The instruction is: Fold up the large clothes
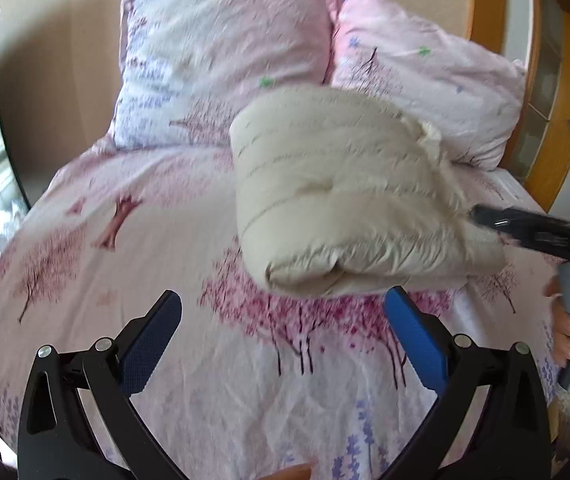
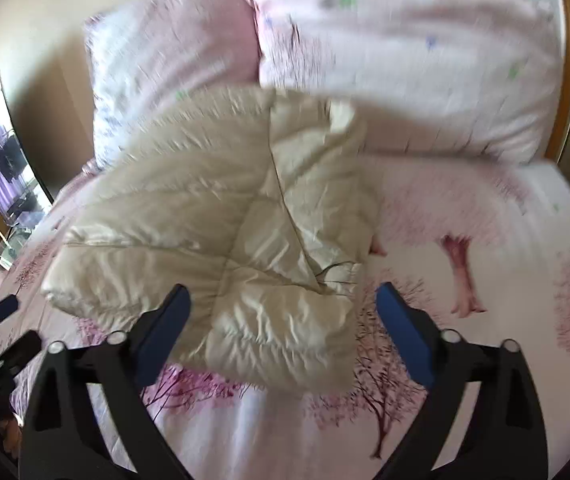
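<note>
Cream quilted jacket (image 1: 341,192) already folded into compact bundle, lying on bed (image 1: 125,240) toward head end, just below 2 pillows (image 1: 213,56). Folding looks nearly done (judgement); maybe final tidy or squaring left.

Left gripper (image 1: 283,316) wide, empty, just short of bundle's near edge.

Right gripper (image 2: 283,312) wide too, empty; jaws straddle bundle's near corner without pinching. Both views blurred.

Home bedroom. Bed (image 1: 165,360) made up with pink sheet printed with blossom trees; two matching pillows (image 1: 221,60) propped against beige wall (image 1: 57,80). Wooden frame (image 1: 489,4) at right. Dark-framed mirror or glass panel (image 2: 1,168) at left, reflecting purple curtains.
</note>
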A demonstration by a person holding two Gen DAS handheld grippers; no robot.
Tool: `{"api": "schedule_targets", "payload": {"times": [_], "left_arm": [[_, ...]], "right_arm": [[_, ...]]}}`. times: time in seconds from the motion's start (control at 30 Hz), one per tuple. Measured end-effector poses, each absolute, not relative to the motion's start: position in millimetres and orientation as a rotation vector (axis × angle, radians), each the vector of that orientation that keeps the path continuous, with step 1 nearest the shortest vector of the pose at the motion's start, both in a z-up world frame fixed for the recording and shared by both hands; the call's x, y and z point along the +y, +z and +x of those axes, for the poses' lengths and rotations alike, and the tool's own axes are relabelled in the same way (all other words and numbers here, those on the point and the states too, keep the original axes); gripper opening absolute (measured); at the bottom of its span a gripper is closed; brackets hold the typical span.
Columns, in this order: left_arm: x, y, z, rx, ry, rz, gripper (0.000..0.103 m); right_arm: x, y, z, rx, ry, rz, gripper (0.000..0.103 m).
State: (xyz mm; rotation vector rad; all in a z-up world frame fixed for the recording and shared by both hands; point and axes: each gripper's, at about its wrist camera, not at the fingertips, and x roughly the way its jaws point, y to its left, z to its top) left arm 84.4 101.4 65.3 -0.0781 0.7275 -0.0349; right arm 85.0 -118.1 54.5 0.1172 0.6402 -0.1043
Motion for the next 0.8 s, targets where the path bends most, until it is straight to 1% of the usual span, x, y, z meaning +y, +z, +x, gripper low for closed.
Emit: {"api": "schedule_targets", "payload": {"times": [0.03,0.23,0.37,0.53,0.8], "left_arm": [[101.2,63.3,83.7,0.736,-0.027,-0.074,0.102],[100.4,56.4,81.5,0.769,0.003,-0.049,0.102],[99.6,55.3,80.6,0.785,0.009,-0.038,0.102],[95.8,52.1,82.5,0.817,0.022,-0.004,0.102],[96.3,45.5,87.7,0.864,0.018,-0.005,0.102]], "right_arm": [[-115.9,56.9,78.9,0.628,-0.109,0.111,0.101],[-109.2,60.5,45.2,0.626,-0.105,0.141,0.101],[-105.8,52.9,36.9,0.663,-0.091,0.167,0.101],[-90.1,40.0,35.0,0.726,-0.132,0.102,0.101],[-82.1,22.0,39.9,0.812,-0.157,0.071,0.101]]}}
